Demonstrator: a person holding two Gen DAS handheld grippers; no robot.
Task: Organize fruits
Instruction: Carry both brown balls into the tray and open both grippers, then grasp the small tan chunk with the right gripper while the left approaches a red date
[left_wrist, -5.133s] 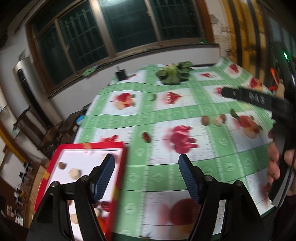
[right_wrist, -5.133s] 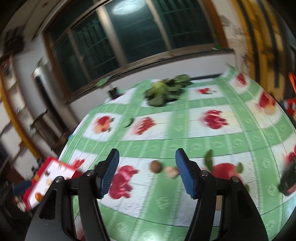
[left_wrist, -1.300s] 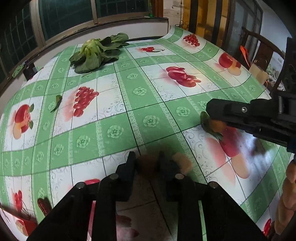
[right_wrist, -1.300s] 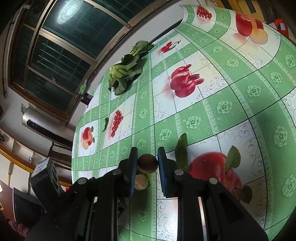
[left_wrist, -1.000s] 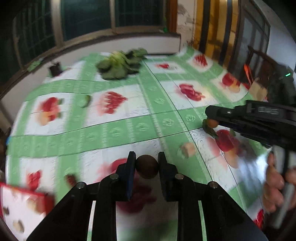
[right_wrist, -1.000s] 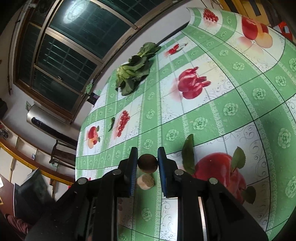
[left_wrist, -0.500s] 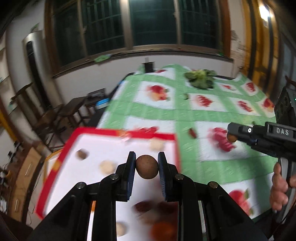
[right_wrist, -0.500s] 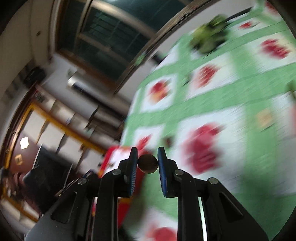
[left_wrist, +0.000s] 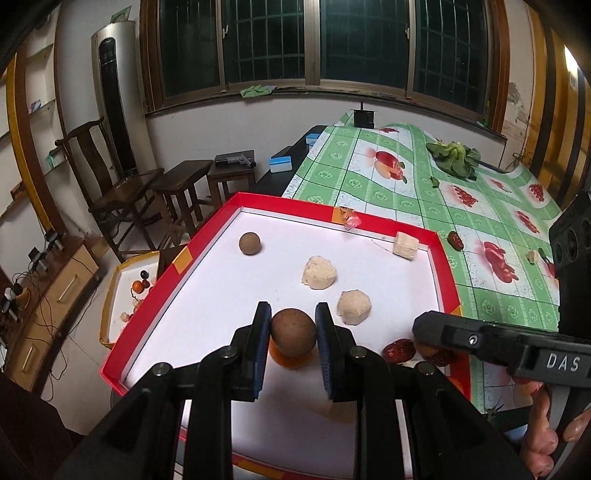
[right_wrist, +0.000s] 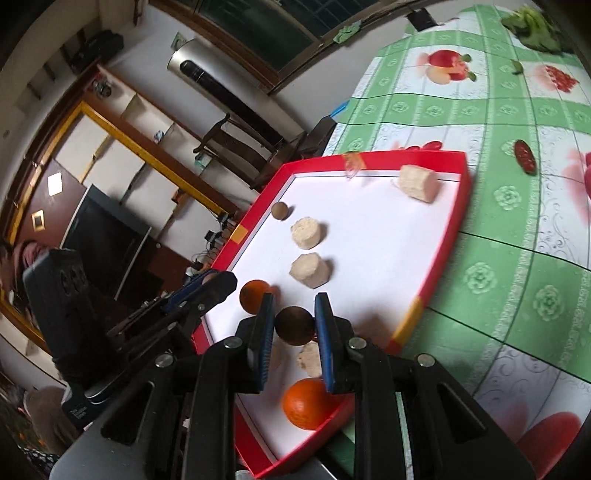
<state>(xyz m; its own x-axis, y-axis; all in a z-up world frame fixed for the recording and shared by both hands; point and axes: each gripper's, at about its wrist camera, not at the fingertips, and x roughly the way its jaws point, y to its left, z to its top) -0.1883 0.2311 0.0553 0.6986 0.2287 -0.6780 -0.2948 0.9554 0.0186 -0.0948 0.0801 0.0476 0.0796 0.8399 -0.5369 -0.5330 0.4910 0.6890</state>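
A red-rimmed white tray (left_wrist: 280, 204) lies at the table's left end; it also shows in the right wrist view (right_wrist: 436, 280). My left gripper (left_wrist: 292, 338) is shut on a brown round fruit (left_wrist: 293, 336) above the tray's near part. My right gripper (right_wrist: 293, 325) is shut on a darker brown round fruit (right_wrist: 294, 325) above the tray's near corner. The tray holds another brown fruit (left_wrist: 249, 243), pale peeled pieces (left_wrist: 319, 272), red dates (left_wrist: 399, 350) and oranges (right_wrist: 306, 403). The right gripper's arm (left_wrist: 509, 343) shows at the left view's lower right.
On the green fruit-print cloth (left_wrist: 417, 199) lie a red date (left_wrist: 455, 240), a pale piece (left_wrist: 532, 256) and leafy greens (left_wrist: 456, 158). Wooden chairs and stools (left_wrist: 147, 192) stand left of the table. A small yellow tray (left_wrist: 129, 291) sits on the floor.
Both grippers closed on round brown fruits out on the cloth, then carried them left. They now hang over the tray, lower and closer to it than half a second ago.
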